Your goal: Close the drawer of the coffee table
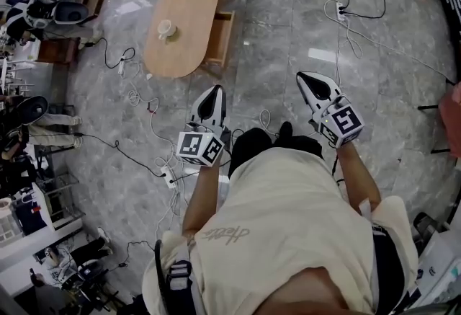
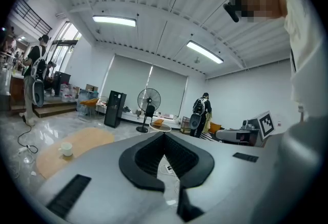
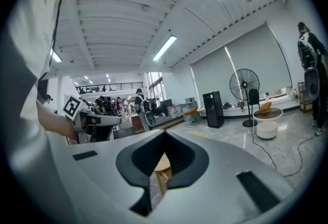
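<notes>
An oval wooden coffee table (image 1: pixel 189 14) stands on the grey marble floor ahead of me, with a white cup (image 1: pixel 166 29) on top. Its drawer (image 1: pixel 220 38) sticks out open on the table's right side. My left gripper (image 1: pixel 212 92) hangs shut and empty over the floor, well short of the table's near end. My right gripper (image 1: pixel 305 80), also shut and empty, is further right, over bare floor. The left gripper view shows the table (image 2: pixel 82 146) and cup (image 2: pixel 65 149) low at the left. In the right gripper view a bit of the table (image 3: pixel 163 165) shows between the jaws.
Cables trail over the floor, with one power strip (image 1: pixel 339 9) at the far right and another (image 1: pixel 167 178) by my left foot. People and equipment crowd the left edge (image 1: pixel 29 18). A standing fan (image 2: pixel 148 101) and a black cabinet (image 2: pixel 114 108) stand far off.
</notes>
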The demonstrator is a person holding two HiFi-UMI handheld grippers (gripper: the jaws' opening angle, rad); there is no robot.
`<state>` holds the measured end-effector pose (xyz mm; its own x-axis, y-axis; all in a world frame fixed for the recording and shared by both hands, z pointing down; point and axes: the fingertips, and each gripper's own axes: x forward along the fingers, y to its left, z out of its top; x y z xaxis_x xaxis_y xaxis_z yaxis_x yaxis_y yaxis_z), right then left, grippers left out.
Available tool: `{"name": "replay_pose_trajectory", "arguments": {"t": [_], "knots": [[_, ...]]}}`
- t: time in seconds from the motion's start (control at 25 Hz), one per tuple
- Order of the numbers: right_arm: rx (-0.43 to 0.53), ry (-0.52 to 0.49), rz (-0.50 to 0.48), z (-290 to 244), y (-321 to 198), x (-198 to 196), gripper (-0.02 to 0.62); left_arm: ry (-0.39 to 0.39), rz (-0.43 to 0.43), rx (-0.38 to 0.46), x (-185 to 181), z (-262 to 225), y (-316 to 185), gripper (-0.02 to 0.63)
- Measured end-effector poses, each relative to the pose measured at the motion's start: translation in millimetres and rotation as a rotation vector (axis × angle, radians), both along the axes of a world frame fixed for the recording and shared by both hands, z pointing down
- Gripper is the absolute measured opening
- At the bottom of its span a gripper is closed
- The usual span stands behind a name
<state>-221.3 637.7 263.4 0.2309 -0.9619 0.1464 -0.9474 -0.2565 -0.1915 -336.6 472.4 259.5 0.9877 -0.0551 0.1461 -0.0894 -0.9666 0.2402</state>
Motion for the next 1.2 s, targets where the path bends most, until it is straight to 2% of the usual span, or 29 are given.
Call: {"name": "replay_pose_trajectory", "arguments": {"t": [0.32,0.52,0.76,0.92,1.08,1.2], "knots": [[-0.026,-0.02,-0.024,10,-21,11,-0.006,-0.012,-0.024,-0.017,8,7,-26,0.005],[-0.053,-0.037,-0.038,22,-51,41,-0.006,-0.031,-0.02,-0.044,40,24,-53,0.005],[-0.088,-0.013,-0.033,20,-115,88,-0.006,-0.001,0.006,-0.066,97,28,-118,0.005],[-0.099,0.018,-0.052,4,-171,119,-0.006,0.035,0.009,-0.04,136,13,-172,0.005],[-0.102,0.027,-0.048,-1,-219,145,-0.006,0.051,0.025,-0.051,157,16,-213,0.005],[-0.11,0.035,-0.05,0,-249,157,-0.006,0.032,0.025,-0.046,164,26,-241,0.005]]}}
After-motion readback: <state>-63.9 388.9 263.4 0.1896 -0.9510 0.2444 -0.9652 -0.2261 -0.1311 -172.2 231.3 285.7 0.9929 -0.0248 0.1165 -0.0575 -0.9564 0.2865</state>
